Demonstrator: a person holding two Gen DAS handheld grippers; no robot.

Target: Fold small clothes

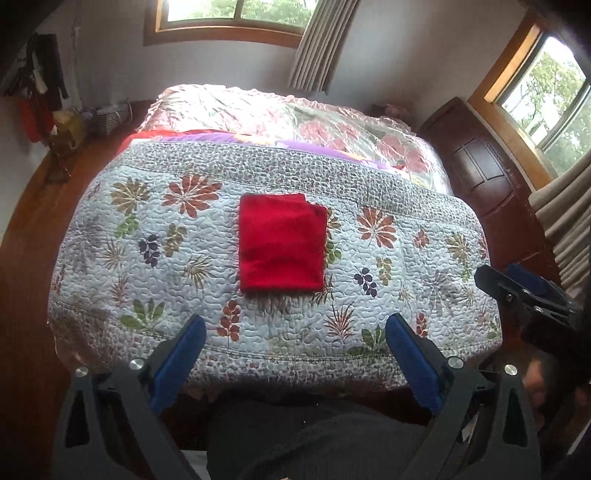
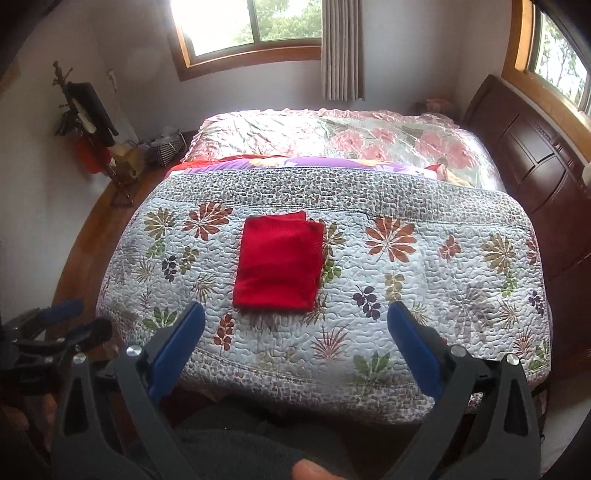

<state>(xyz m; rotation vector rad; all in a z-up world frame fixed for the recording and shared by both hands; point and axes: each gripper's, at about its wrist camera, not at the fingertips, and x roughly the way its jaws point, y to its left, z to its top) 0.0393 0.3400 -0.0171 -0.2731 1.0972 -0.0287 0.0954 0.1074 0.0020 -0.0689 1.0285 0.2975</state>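
- We see a wide bed spread with a pale quilted floral bedcover (image 2: 424, 280), and a glossy pink-flowered coverlet (image 2: 332, 136) lies beyond it.
- A dark carved wooden headboard (image 2: 535, 158) stands at its right.
- Two wood-framed windows (image 2: 251, 33) let bright daylight in; grey pleated curtains (image 2: 341, 51) hang beside them.
- We note white walls (image 2: 140, 55), a brown wooden floor (image 2: 85, 258) and a coat stand (image 2: 88, 122) on the left.

Small red garment (image 1: 281, 243), folded into a neat, flat rectangle, lying near the middle of the floral quilt (image 1: 406, 258) on the bed, a second layer's edge peeking out at its far right corner, possibly a sleeve
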